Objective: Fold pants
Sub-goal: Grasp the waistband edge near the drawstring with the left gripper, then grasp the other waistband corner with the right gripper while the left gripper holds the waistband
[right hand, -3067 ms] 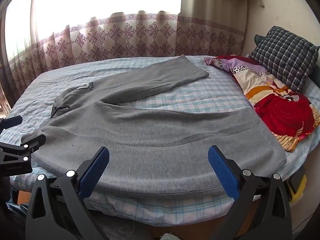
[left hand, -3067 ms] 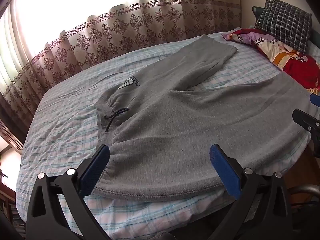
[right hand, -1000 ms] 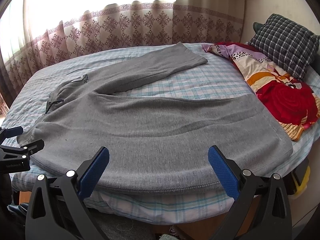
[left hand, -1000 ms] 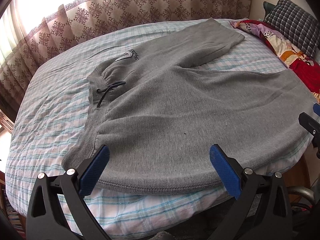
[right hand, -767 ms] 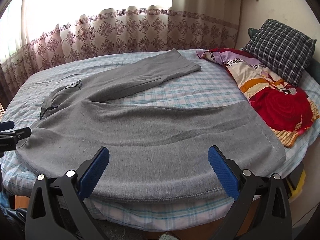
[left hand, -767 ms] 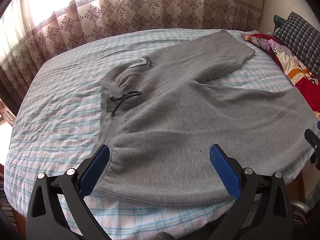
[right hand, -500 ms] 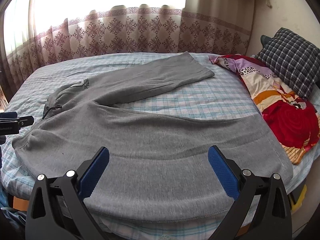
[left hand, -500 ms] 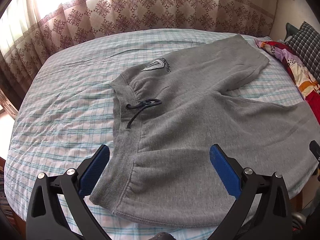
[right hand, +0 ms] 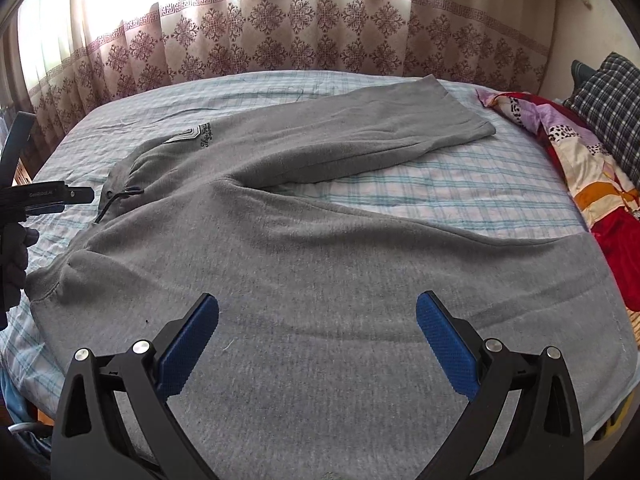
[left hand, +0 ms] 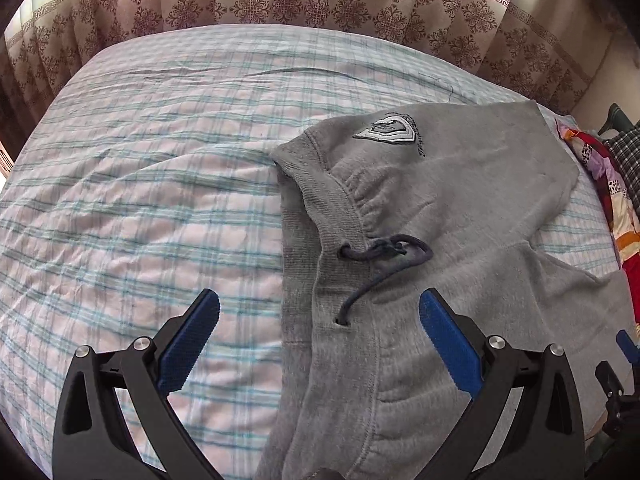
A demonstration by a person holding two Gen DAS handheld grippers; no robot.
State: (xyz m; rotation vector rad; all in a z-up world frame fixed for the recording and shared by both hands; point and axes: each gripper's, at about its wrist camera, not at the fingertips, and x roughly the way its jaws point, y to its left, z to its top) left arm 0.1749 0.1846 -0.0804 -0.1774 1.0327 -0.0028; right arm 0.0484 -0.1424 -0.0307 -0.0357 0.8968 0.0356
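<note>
Grey sweatpants (right hand: 320,264) lie spread on the checked bed sheet (right hand: 460,184), legs apart in a V. The waistband (left hand: 316,216) with its dark drawstring (left hand: 376,256) and a sewn logo patch (left hand: 386,135) fills the left wrist view. My left gripper (left hand: 320,328) hovers open over the waistband edge, straddling cloth and sheet. My right gripper (right hand: 318,326) hangs open over the near leg, holding nothing. The left gripper (right hand: 48,196) also shows at the left edge of the right wrist view, held by a gloved hand (right hand: 12,264).
A patterned curtain (right hand: 280,36) hangs behind the bed. A colourful quilt (right hand: 592,176) and a dark checked pillow (right hand: 612,100) lie at the right end. The bed's near edge runs just under the pants.
The left gripper swung left and forward, from the near hip edge to the waistband and drawstring. The right gripper moved in over the near leg. Both stayed open.
</note>
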